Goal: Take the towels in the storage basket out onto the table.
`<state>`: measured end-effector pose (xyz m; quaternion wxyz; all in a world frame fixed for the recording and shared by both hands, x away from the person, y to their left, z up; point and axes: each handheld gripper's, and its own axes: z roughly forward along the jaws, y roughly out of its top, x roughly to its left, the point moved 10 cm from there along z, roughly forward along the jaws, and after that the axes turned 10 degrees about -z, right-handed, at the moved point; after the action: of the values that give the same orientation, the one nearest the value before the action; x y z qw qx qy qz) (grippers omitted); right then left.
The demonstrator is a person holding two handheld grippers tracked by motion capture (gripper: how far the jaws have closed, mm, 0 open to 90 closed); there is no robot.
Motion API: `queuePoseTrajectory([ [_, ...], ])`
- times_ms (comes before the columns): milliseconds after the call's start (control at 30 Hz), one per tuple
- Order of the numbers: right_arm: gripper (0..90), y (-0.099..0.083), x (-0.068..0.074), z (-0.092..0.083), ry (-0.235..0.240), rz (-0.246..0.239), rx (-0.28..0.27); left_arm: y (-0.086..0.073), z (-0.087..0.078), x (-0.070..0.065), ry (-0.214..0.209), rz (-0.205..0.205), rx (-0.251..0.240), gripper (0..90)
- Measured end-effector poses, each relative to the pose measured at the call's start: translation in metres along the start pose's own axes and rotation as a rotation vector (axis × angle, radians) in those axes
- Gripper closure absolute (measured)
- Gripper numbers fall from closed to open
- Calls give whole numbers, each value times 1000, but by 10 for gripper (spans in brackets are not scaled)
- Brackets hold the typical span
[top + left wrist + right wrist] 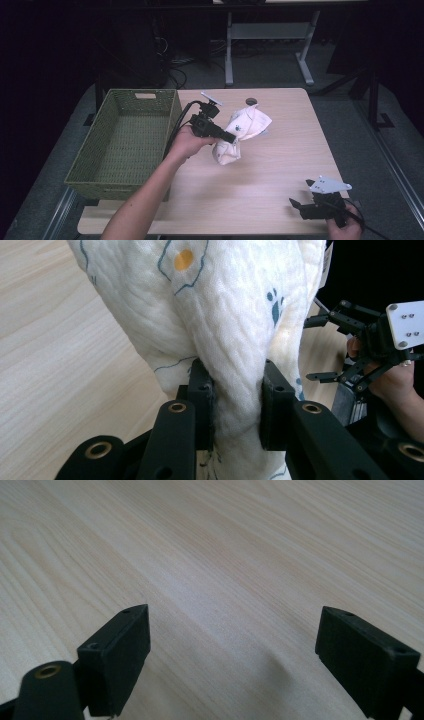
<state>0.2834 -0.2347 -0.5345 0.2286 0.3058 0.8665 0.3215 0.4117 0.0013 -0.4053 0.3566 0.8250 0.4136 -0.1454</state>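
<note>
— Where is the soft white cloth with blue paw prints (241, 132)?
— In the middle of the pale wooden counter (280, 150). The left tongs (231, 138) pinch it tight and lift one part up.
— And the right tongs (298, 206)?
— They sit at the near right corner, jaws wide apart, with nothing between them.
— What is on the left?
— A green woven basket (125, 142), just beside the hand (186, 142) that holds the left tongs.
</note>
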Motion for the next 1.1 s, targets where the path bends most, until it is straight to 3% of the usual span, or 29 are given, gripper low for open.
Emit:
queuePoseTrajectory([
  [267,140,0,0,0,1,0,1,-1,13,-2,-11,-15,11,719],
  [433,140,0,0,0,1,0,1,-8,27,1,-3,-22,52,720],
  [800,140,0,0,0,4,5,-4,-9,43,3,-13,-53,47,721],
  [1100,140,-1,-1,-2,-1,8,-5,-14,63,3,-29,-65,71,721],
])
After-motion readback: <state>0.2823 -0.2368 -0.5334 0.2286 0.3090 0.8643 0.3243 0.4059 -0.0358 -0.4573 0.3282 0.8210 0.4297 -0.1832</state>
